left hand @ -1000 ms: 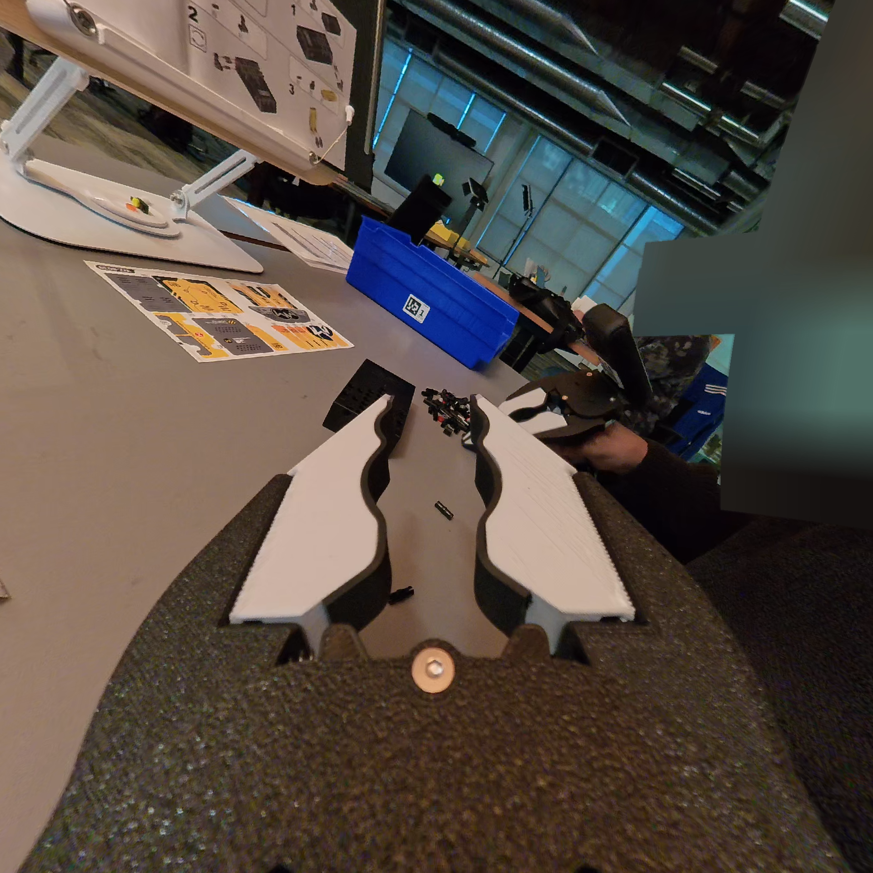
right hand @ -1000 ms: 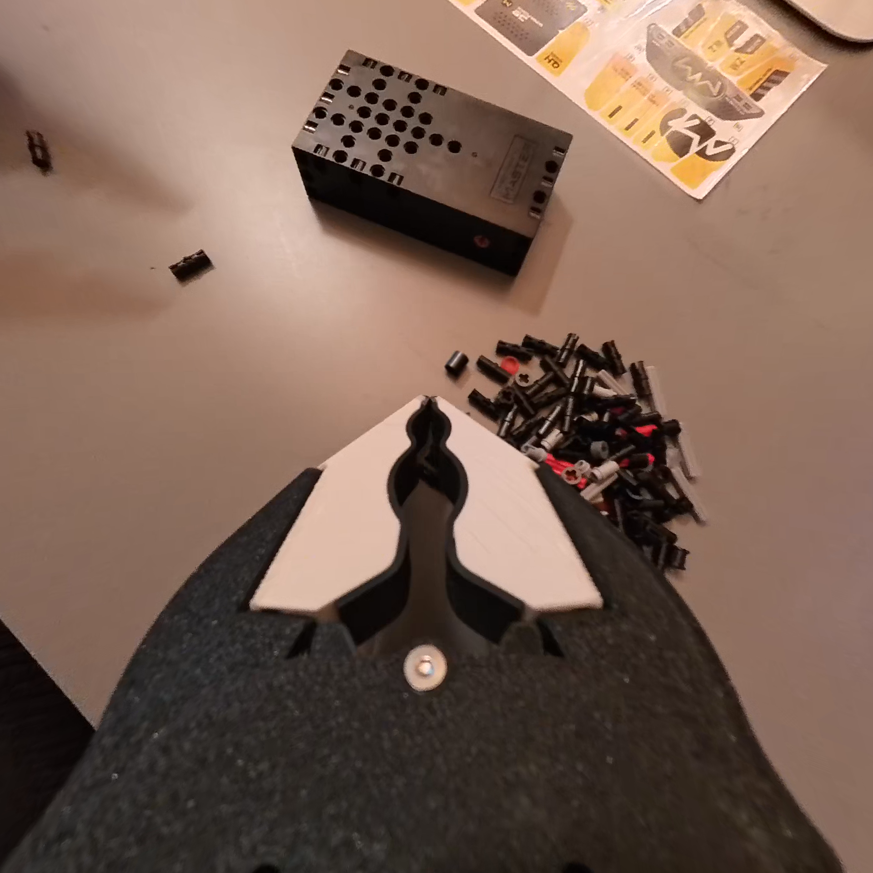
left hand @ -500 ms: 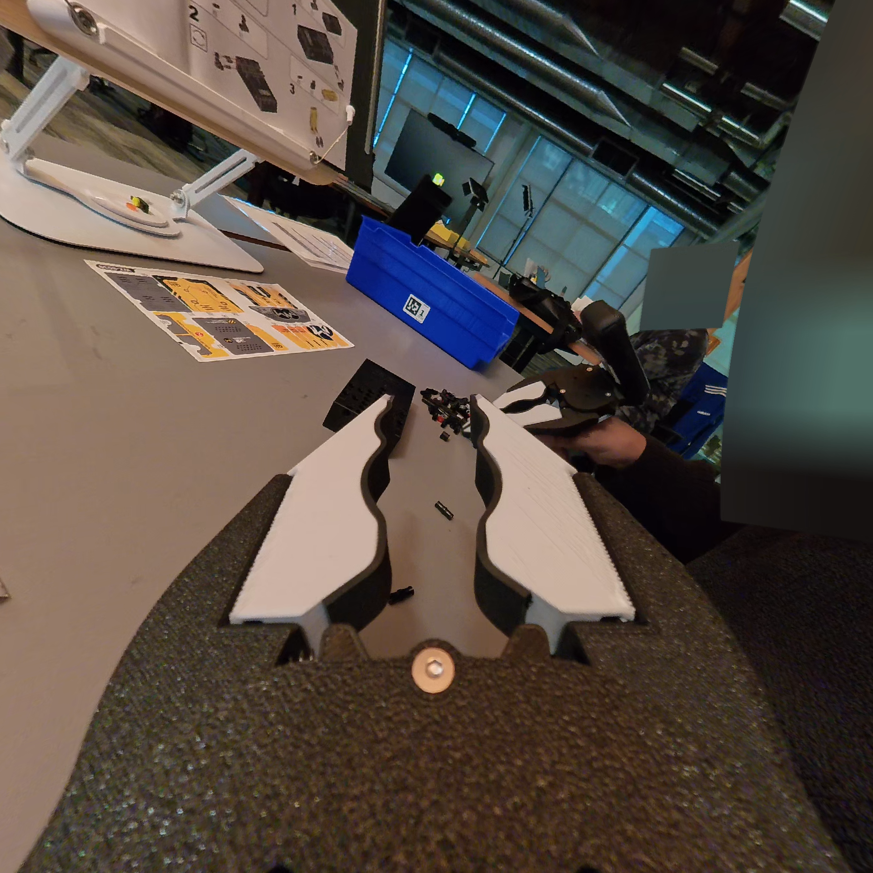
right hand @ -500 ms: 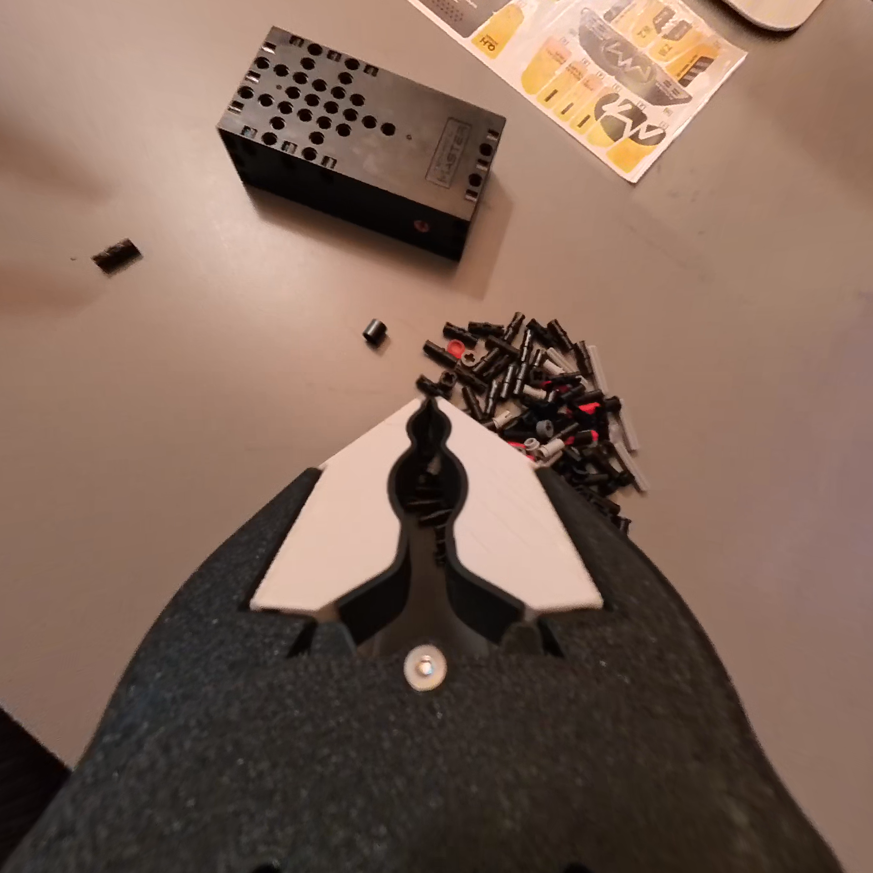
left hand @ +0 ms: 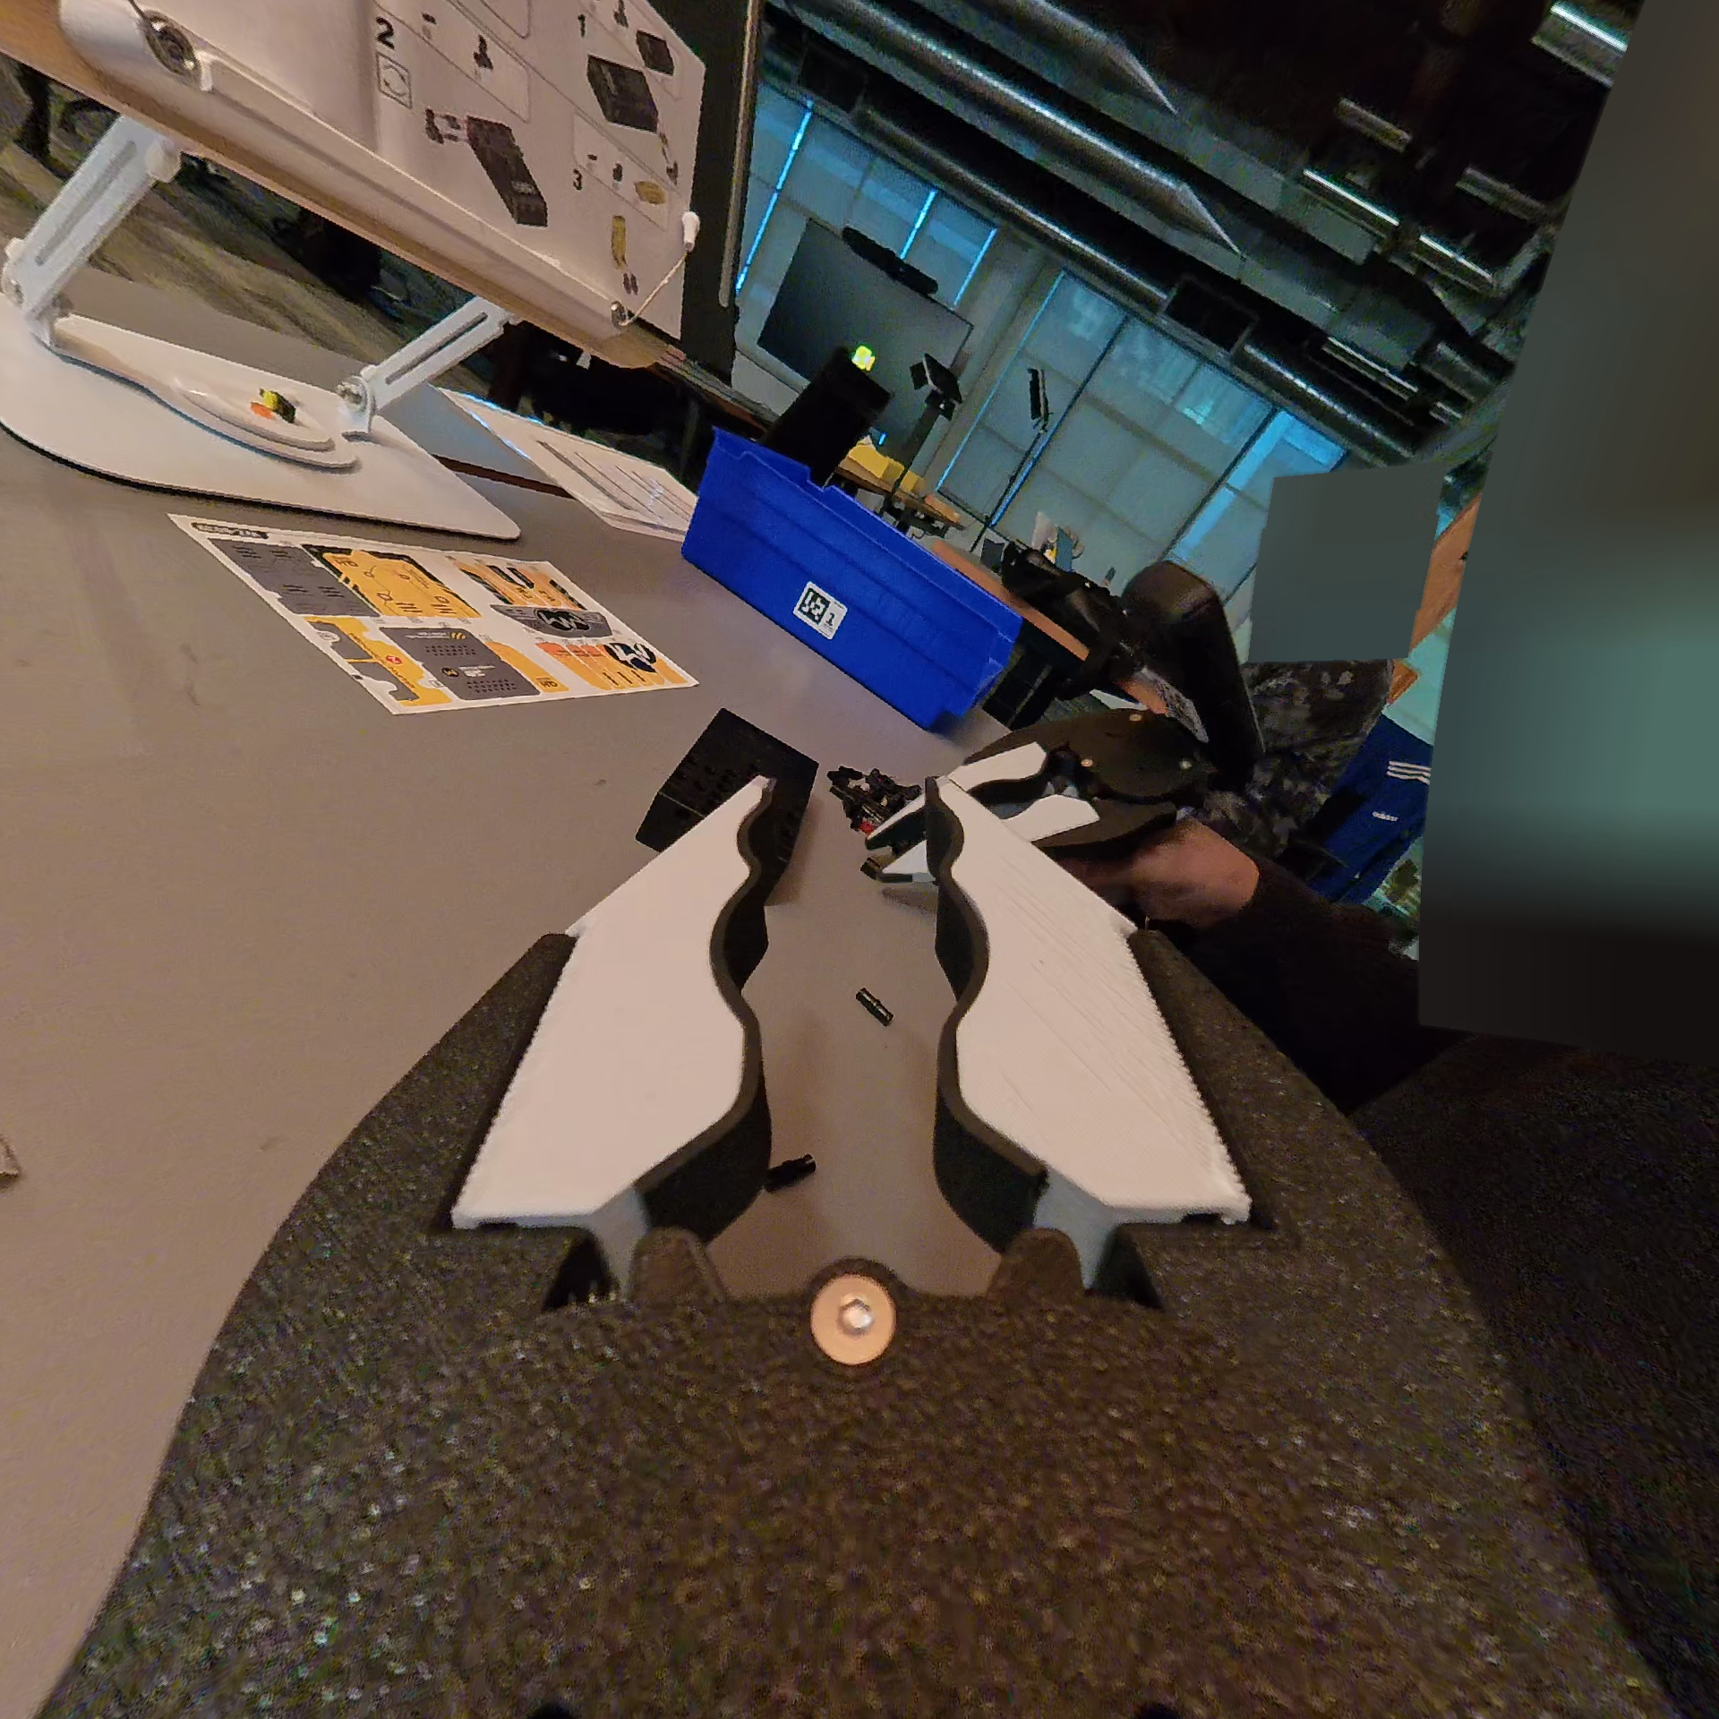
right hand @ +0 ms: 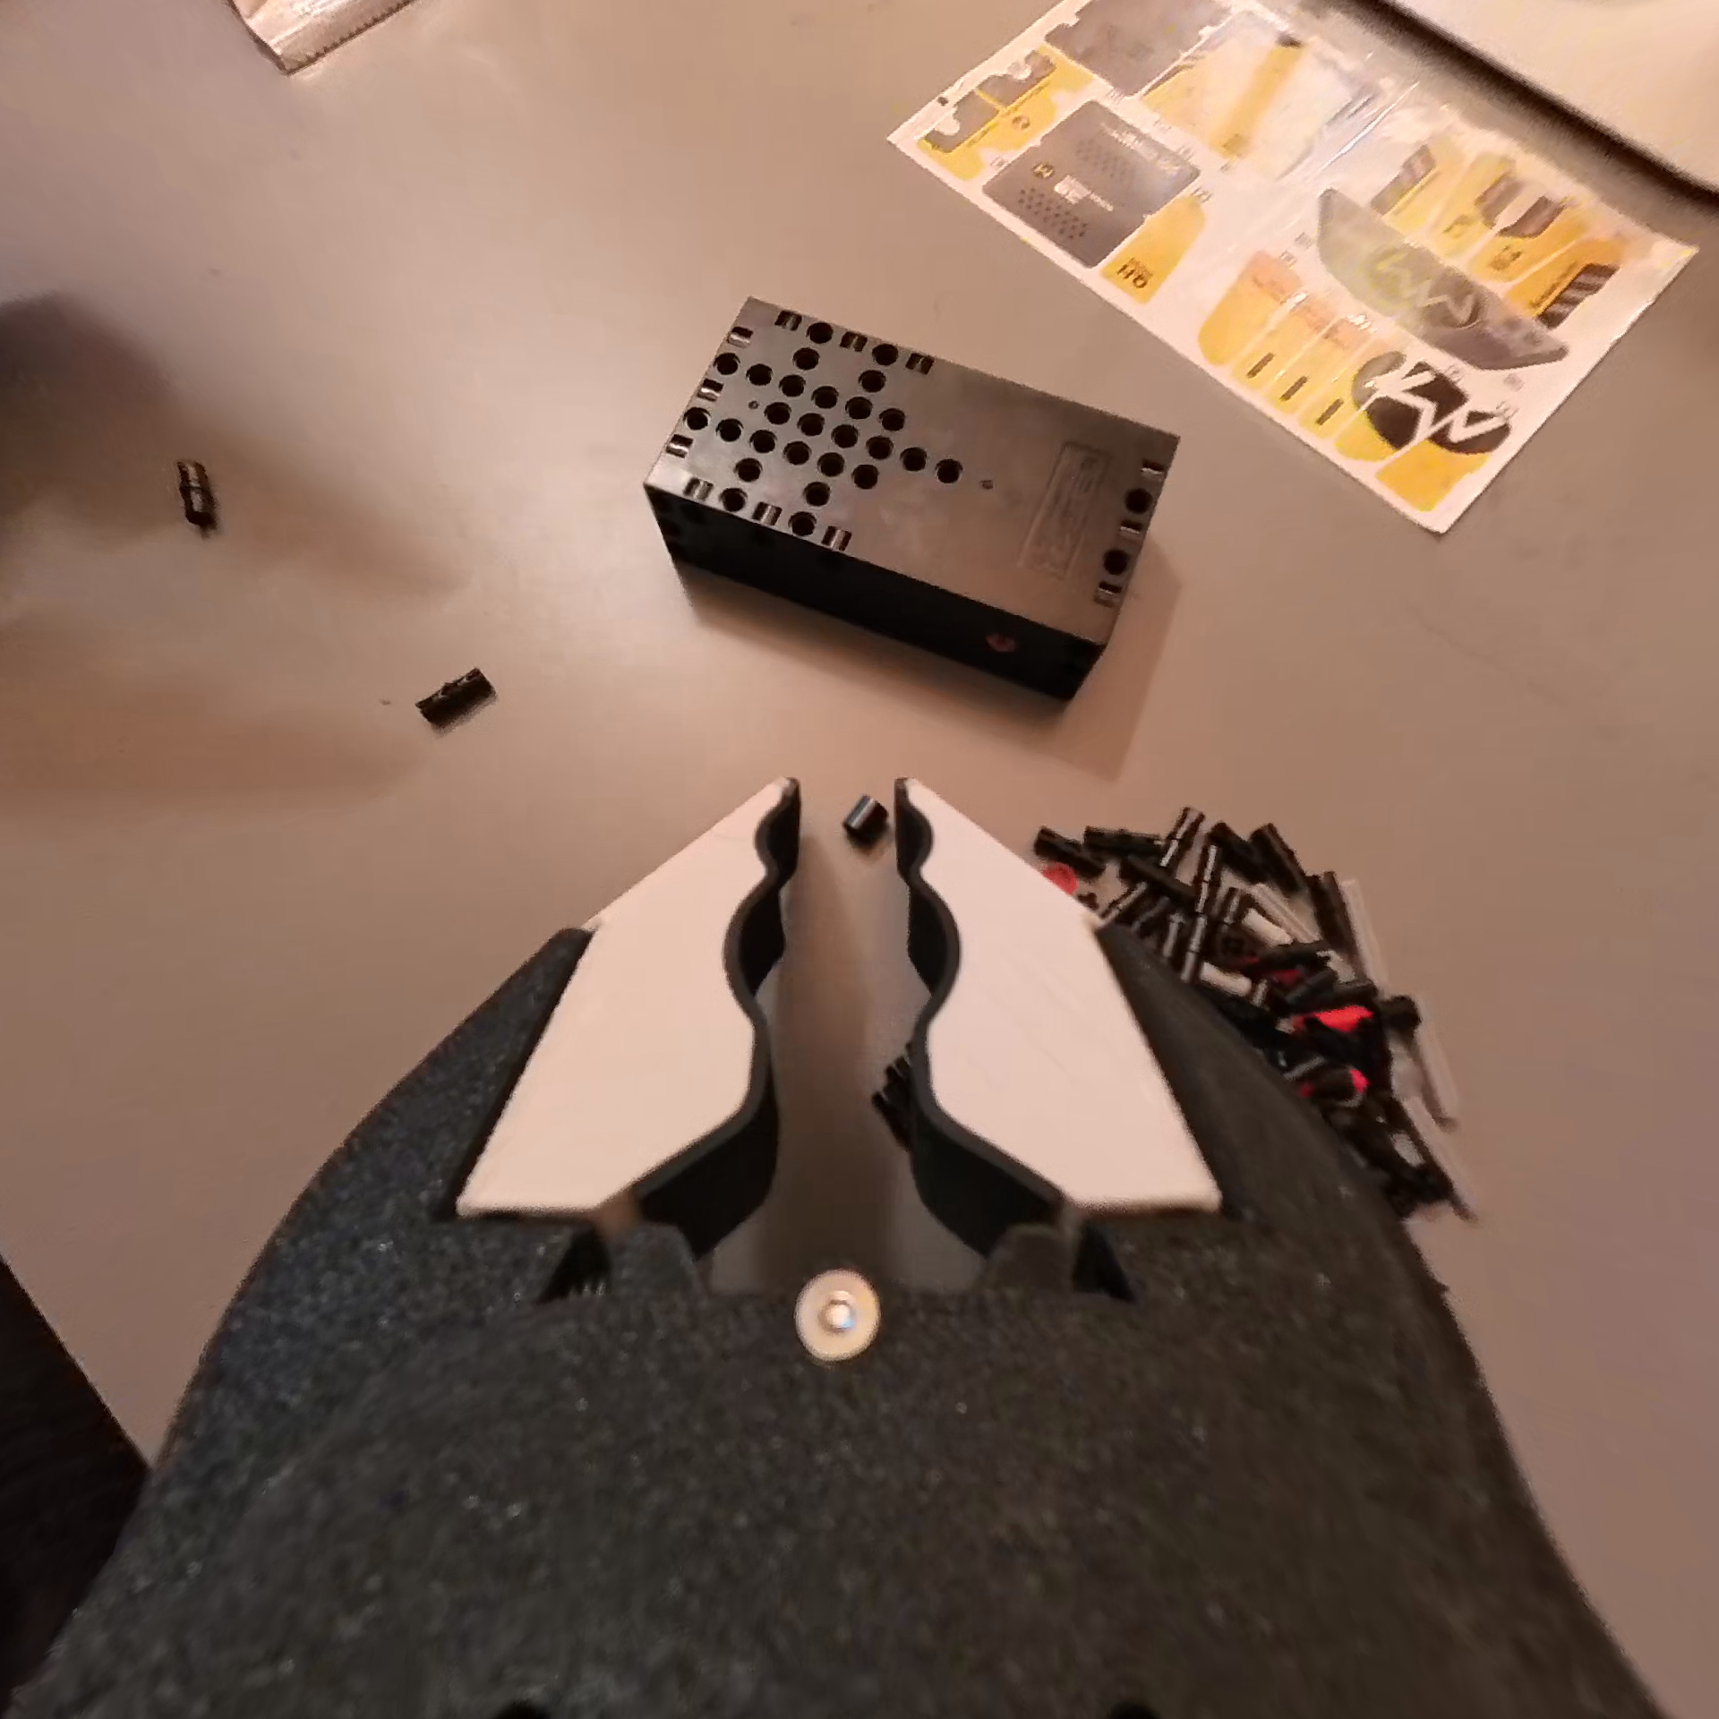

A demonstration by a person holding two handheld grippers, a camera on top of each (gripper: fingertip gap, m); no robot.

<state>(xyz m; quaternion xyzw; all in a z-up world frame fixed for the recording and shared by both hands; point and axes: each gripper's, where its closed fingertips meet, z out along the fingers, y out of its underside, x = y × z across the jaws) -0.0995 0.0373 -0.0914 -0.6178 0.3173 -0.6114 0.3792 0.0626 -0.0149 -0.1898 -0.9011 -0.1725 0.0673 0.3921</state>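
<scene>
Right gripper [right hand: 845, 791]: parted narrowly, holding nothing; small black cylindrical plastic bush [right hand: 865, 823] lies on the grey desk [right hand: 465, 279] between its tips, nearer the right finger.
Left gripper [left hand: 851, 800]: wide apart, empty, well back from the bush.
Nearby: pile of black and red plastic pins [right hand: 1284, 958] just right; black perforated rectangular block [right hand: 912, 493] ahead.

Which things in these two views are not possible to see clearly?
- Pin pile, right wrist view: near part hidden under the right gripper; motion blur.
- Black box, left wrist view: partly behind the left gripper finger.
- Stand, left wrist view: cut by the edge.
</scene>
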